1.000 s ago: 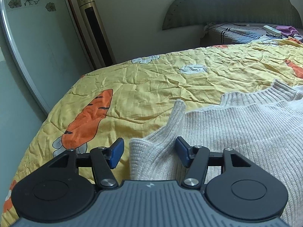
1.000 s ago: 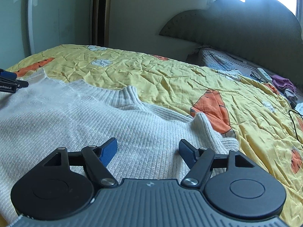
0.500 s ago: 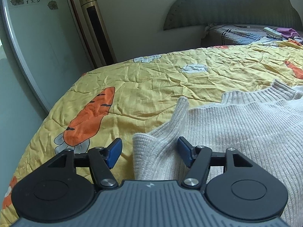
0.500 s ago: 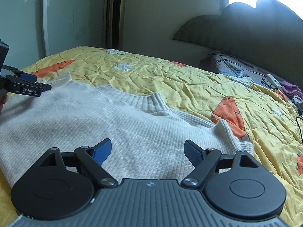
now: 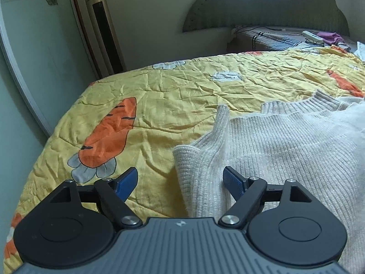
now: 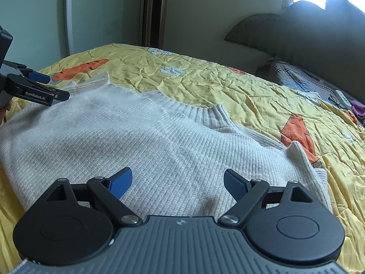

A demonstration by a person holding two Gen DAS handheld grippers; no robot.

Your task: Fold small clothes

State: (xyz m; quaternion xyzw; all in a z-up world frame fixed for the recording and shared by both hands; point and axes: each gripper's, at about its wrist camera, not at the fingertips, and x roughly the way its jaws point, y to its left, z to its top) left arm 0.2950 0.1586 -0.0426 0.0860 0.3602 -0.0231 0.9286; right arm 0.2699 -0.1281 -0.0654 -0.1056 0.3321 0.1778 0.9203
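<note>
L gripper (image 5: 180,182) is seen w/ jaws spread wide, nothing held; R gripper (image 6: 178,182) likewise spread wide & empty. Step in hand is judged as the first grasp for a fold: each gripper is lined up over one side of the cream knit sweater (image 6: 141,141), which is laid flat, face-up, on the yellow carrot-print quilt (image 5: 182,96). To be done well, the L jaws should be lowered so the folded sleeve edge (image 5: 194,159) is straddled by both pads, w/ knit only pinched, not quilt underneath; the fabric is thick & ribbed, so a deep bite is prob. needed or it may slip. Both sides should be lifted together & level so the body isn't skewed. Relative to L gripper: sleeve edge lies btw the pads, closer to the right pad, just ahead of tips; contact can't be told. The left pad is over bare quilt. Relative to R gripper: sweater body lies directly below & ahead, collar (image 6: 209,116) further fwd, the other sleeve fold (image 6: 305,166) just beside the right pad. L gripper is also visible in R view at far left, by the sweater's far shoulder. Beyond: headboard (image 6: 308,29), tower fan (image 5: 102,27), glasses (image 6: 340,100) near the pillow area.
</note>
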